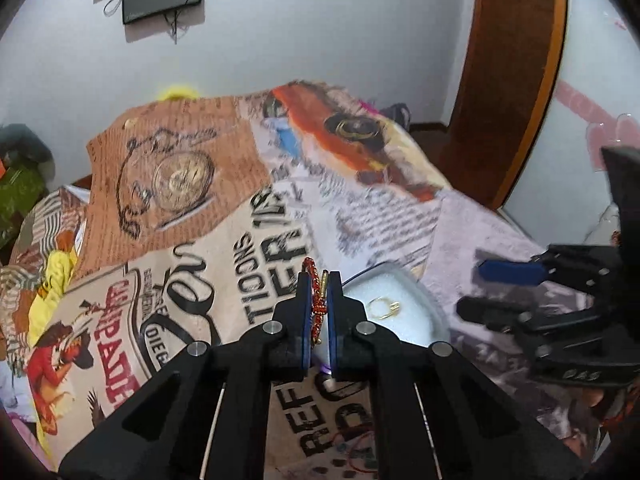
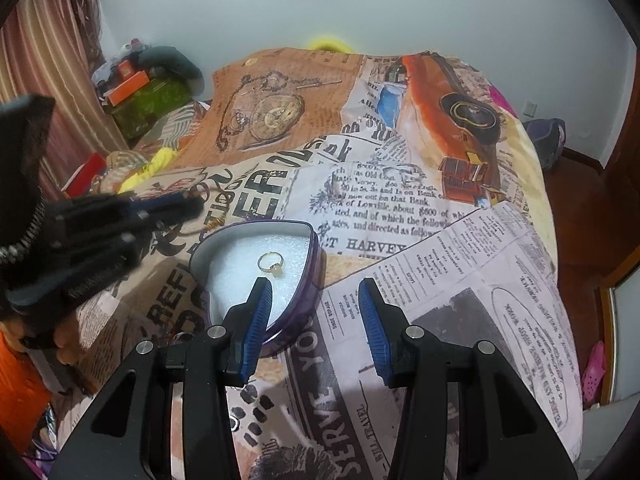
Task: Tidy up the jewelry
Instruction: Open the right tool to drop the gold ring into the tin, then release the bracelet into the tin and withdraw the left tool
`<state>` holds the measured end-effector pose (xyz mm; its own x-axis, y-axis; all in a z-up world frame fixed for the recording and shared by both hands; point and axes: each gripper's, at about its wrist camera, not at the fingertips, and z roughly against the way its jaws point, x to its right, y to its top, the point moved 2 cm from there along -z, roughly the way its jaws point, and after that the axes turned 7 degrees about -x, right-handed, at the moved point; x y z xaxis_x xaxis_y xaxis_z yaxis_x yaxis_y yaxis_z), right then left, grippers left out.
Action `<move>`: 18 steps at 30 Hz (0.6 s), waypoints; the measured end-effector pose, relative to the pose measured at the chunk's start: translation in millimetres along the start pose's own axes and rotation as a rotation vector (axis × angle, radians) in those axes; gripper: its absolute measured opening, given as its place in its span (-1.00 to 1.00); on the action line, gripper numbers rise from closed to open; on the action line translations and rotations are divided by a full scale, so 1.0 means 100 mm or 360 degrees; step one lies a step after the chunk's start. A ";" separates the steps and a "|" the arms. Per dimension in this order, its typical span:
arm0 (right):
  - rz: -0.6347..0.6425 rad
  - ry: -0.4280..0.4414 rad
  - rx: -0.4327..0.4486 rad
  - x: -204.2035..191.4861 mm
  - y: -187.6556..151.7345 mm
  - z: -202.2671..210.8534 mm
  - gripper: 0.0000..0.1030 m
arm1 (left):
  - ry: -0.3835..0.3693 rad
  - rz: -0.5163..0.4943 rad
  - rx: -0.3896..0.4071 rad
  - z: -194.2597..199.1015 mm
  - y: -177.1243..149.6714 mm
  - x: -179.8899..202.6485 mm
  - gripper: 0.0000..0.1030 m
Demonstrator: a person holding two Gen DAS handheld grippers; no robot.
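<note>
My left gripper [image 1: 319, 277] is shut on a red beaded bracelet [image 1: 318, 309] with a gold clasp, which stands up between the blue pads above the bedspread. Just right of it lies a heart-shaped purple tin [image 1: 400, 273] lined with white foam, with a gold ring [image 1: 385, 306] on the foam. In the right wrist view the same tin [image 2: 315, 258] and ring [image 2: 272, 265] lie right before my right gripper [image 2: 314, 286]. That gripper is open with nothing between its fingers, and its left finger hangs over the tin's near edge. The left gripper [image 2: 188, 203] shows blurred at the left.
Everything lies on a bed under a newspaper-print blanket [image 2: 400, 208]. More small jewelry [image 1: 352, 454] lies on the blanket near me. Clothes and boxes [image 2: 140, 92] pile up at the bed's far left. A wooden wardrobe [image 1: 512, 80] and floor [image 2: 576, 216] lie off the right edge.
</note>
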<state>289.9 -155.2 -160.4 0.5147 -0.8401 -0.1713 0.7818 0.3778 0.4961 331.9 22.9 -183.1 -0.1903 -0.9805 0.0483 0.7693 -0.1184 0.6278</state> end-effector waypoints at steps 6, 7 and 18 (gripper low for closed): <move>-0.0002 -0.0019 0.0016 0.01 -0.05 0.09 -0.20 | -0.0105 -0.0079 0.0017 0.08 0.03 0.27 -0.90; -0.0004 -0.0020 0.0018 0.02 -0.06 0.11 -0.20 | -0.0103 -0.0089 -0.0001 0.05 0.02 0.30 -0.90; -0.0010 -0.0032 -0.0007 0.03 -0.20 0.20 -0.20 | -0.0137 -0.0043 -0.0263 -0.21 -0.23 0.39 -0.66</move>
<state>268.9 -173.3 -153.9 0.5025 -0.8501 -0.1573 0.7866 0.3740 0.4914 319.9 -15.8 -212.3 -0.2584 -0.9604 0.1040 0.8517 -0.1757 0.4938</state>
